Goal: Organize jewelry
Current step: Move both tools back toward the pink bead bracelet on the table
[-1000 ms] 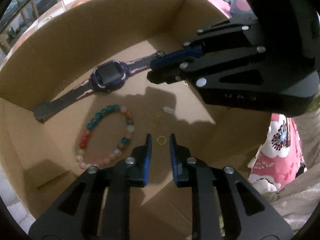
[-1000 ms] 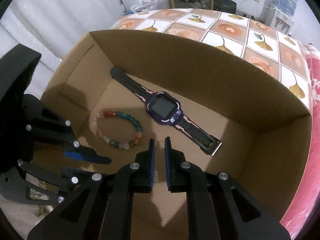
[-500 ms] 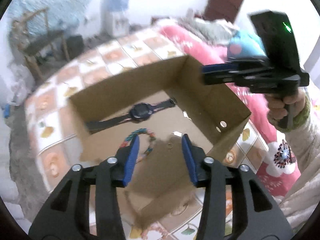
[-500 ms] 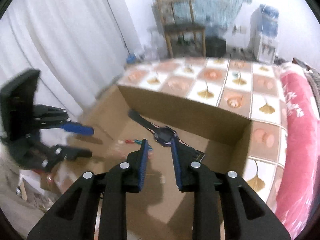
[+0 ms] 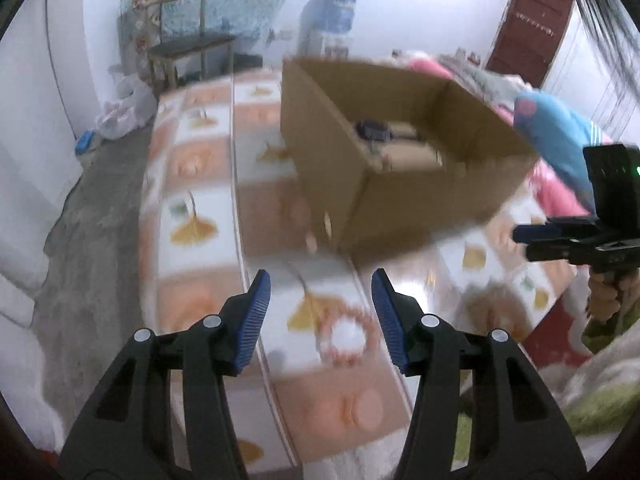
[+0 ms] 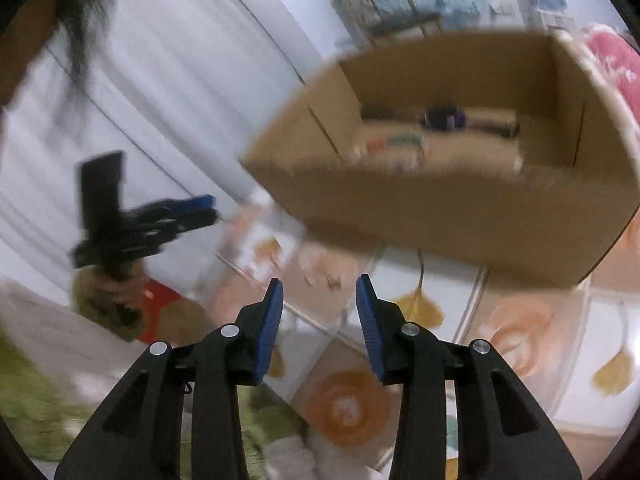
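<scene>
Cardboard box (image 6: 460, 200) sits on the patterned tablecloth (image 5: 192, 200), a dark watch (image 6: 442, 117) inside. Left gripper (image 5: 320, 312) and right gripper (image 6: 319, 312) hover outside it, jaws opening, nothing between them.

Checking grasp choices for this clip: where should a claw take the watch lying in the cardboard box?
By a strap beside the dark case, coming down from above through the box's open top. The watch lies flat on the floor of the cardboard box, straps stretched out either side, with tall walls blocking any sideways approach.
</scene>
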The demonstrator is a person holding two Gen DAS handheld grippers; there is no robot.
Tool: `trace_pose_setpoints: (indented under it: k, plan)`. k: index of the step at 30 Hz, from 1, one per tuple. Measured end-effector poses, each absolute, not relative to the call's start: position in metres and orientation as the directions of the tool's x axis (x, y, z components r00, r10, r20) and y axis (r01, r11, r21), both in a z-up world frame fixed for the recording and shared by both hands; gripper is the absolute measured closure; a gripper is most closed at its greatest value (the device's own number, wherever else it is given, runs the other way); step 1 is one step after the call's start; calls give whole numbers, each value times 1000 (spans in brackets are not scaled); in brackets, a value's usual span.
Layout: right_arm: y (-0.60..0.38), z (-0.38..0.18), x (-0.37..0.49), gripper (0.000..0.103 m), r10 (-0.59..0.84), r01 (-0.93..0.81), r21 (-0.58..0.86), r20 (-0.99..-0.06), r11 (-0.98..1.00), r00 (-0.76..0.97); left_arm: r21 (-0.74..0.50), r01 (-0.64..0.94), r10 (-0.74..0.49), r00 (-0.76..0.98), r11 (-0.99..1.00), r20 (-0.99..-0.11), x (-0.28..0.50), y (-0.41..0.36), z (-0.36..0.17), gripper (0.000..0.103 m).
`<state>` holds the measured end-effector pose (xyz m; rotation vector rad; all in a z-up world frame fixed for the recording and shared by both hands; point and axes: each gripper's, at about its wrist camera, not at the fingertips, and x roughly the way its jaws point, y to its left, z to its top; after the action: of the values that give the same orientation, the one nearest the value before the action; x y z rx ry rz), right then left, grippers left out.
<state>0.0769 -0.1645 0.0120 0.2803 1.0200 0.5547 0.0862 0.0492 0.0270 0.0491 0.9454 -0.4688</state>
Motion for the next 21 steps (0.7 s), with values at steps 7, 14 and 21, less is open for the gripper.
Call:
trace_pose_setpoints:
  k: [7,14,21]
  plan:
    - [-127,-5,79,66,473,-334,355,-784,873,402,-98,464,-332,455,880,-826,62,28,-12,53]
    - [-116,-14,80,66,406,-315,289,-812,904,420,-40,474,-287,461,880,-840,67,19,-23,52]
    - [-109,-16,85,76,357,-305,236,-821,923,446,-27,443,-265,485,896,-833,73,26,-22,56]
